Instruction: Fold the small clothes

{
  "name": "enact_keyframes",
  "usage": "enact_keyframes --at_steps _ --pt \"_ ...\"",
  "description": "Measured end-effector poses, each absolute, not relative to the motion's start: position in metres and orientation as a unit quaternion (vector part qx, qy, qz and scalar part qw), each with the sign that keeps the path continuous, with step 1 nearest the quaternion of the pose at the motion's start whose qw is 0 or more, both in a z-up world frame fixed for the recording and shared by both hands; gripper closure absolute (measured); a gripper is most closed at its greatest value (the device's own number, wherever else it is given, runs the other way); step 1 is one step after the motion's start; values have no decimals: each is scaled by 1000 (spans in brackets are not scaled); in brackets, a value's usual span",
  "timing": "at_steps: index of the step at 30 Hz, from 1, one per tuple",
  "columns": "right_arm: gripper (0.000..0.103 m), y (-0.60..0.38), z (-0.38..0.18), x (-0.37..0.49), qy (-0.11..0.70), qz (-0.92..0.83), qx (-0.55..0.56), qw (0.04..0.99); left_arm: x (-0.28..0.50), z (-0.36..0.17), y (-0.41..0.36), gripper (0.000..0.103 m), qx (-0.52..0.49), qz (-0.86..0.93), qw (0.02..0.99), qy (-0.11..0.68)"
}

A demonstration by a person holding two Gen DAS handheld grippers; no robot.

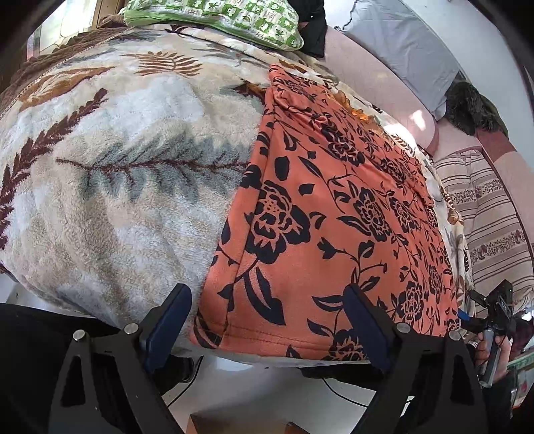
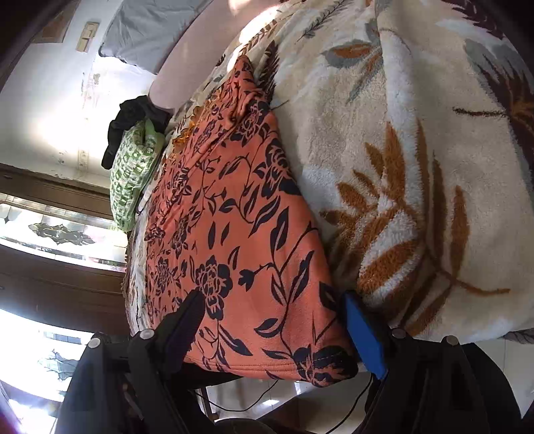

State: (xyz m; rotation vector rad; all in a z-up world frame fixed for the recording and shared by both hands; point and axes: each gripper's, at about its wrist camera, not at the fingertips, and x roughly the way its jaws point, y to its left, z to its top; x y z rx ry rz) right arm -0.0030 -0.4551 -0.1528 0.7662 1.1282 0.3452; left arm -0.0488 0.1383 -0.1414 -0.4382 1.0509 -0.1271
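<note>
Apparently both jaws stand wide, straddling the orange garment's [image 1: 333, 207] hem corners.

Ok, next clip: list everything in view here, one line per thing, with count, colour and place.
garment: one, orange with black flowers, spread flat on the blanket, hem at the near edge.
blanket: one, cream fleece with brown and grey leaves, covering the bed.
pillow: one, green and white, at the far end of the bed.
dark cloth: one, black, beside the pillow.
grey sheet: one, grey, hanging on the wall behind the bed.
striped cover: one, beige with brown stripes, beyond the bed's side.
left tool: one, black with blue pads, open over the hem's left corner.
right tool: one, open over the hem's right corner.
</note>
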Motion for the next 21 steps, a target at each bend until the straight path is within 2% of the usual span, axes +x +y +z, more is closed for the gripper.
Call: enact_keyframes --at_steps 13,16,18,20,21 --pt "18 -457 -161 -2 520 179 369 749 -42 -156 131 13 -191 -55 832 518" --pt "18 -454 -161 1 527 181 360 748 -44 -155 133 24 -187 -49 834 517" --pt "19 -452 -161 1 528 183 357 748 -46 -154 137 40 -187 -38 834 518" --pt "22 -450 -159 0 525 187 358 749 -50 -152 144 48 -202 -41 832 516" --pt "23 -450 -158 -1 522 190 358 750 -51 -152 146 48 -208 -42 831 514"
